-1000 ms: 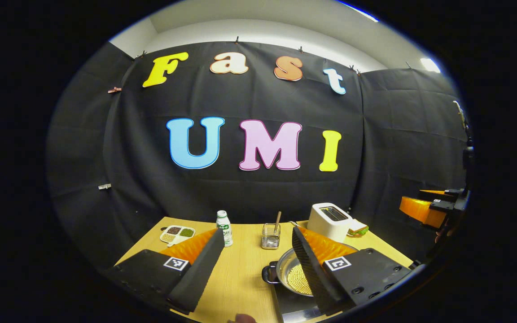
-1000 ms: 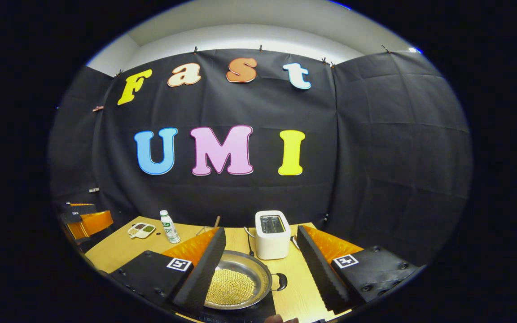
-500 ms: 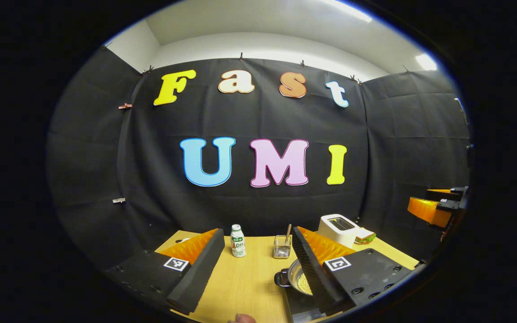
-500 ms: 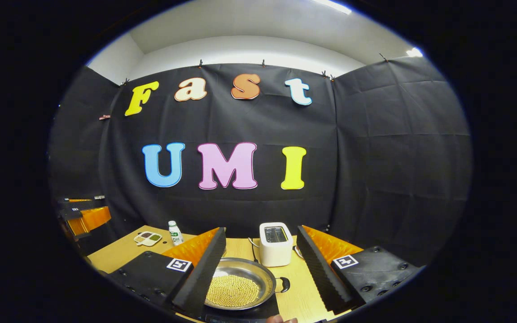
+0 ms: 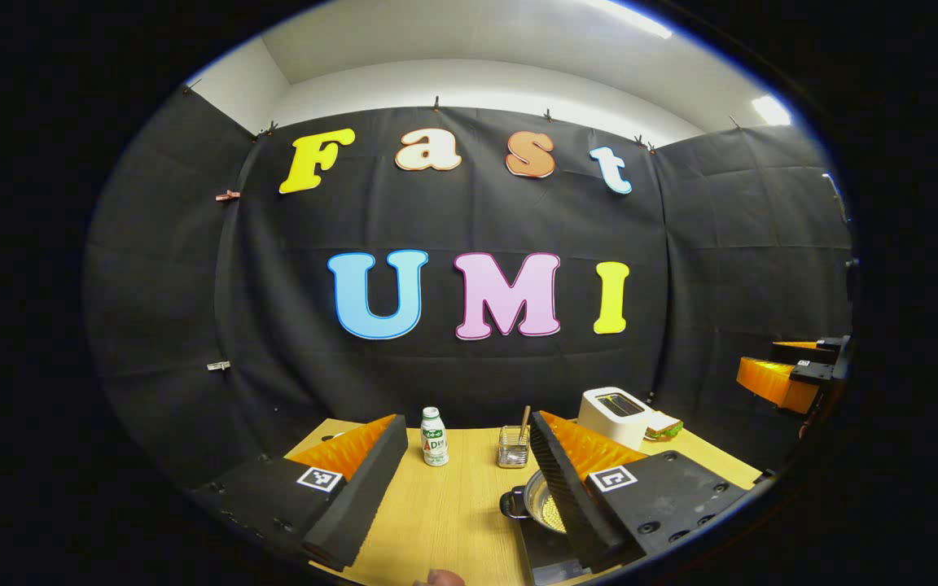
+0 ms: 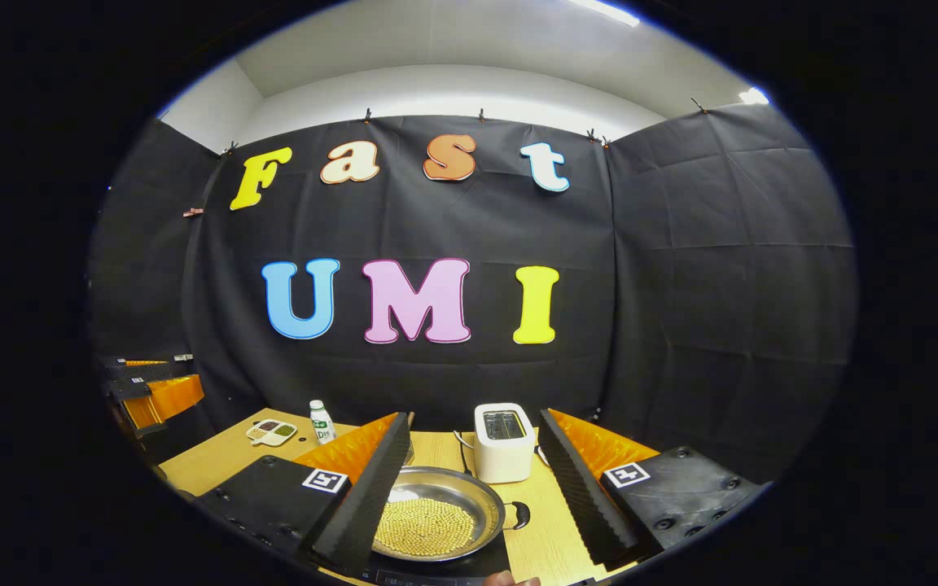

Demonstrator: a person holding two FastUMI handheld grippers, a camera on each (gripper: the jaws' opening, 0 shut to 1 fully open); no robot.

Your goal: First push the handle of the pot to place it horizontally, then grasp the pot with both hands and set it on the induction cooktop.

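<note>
While the pot [image 6: 436, 525] of pale beads sits on the dark induction cooktop [image 6: 444, 570] at the counter's [image 5: 453, 513] near edge, both grippers hang above it, spread wide and holding nothing: the left gripper [image 5: 461, 488] over bare wood beside the pot's left handle [image 5: 512, 503], the right gripper [image 6: 469, 488] over its right handle [image 6: 520, 514]. The placing looks done; the risk now is a finger dropping and clipping the rim, spilling beads or nudging the pot toward the toaster [image 6: 504, 442].
</note>
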